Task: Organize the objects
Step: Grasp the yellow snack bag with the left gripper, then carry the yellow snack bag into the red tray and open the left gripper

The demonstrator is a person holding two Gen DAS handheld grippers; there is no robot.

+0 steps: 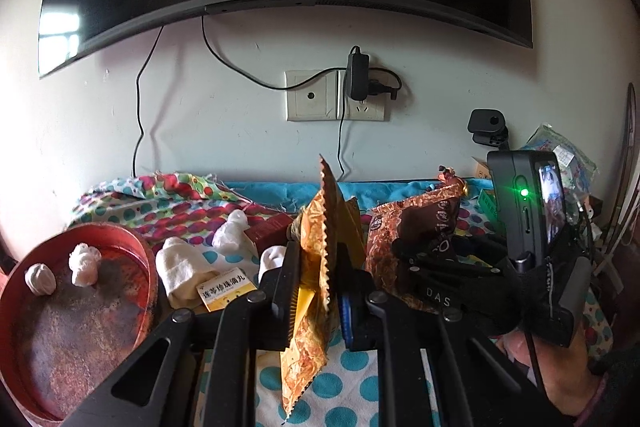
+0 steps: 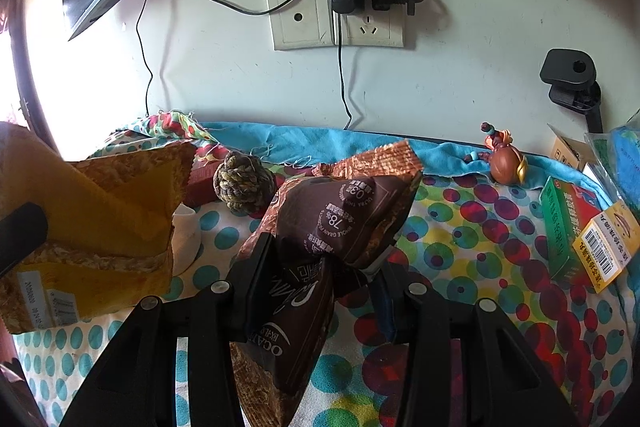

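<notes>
My left gripper (image 1: 318, 267) is shut on a yellow-orange snack packet (image 1: 312, 259), which stands on edge between the pads with its serrated top pointing up. The same packet (image 2: 88, 211) fills the left of the right wrist view, held off the dotted cloth (image 2: 460, 227). My right gripper (image 2: 320, 263) is shut on a crumpled dark brown snack packet (image 2: 344, 219). That brown packet (image 1: 404, 227) also shows just right of the yellow one in the left wrist view.
A rusty red round tin (image 1: 80, 311) with two white wads stands at the left. White rolled socks (image 1: 180, 267), a small medicine box (image 1: 226, 287), a rope ball (image 2: 244, 187), a figurine (image 2: 506, 163) and a green box (image 2: 568, 227) lie on the cloth. A wall socket (image 2: 336, 19) is behind.
</notes>
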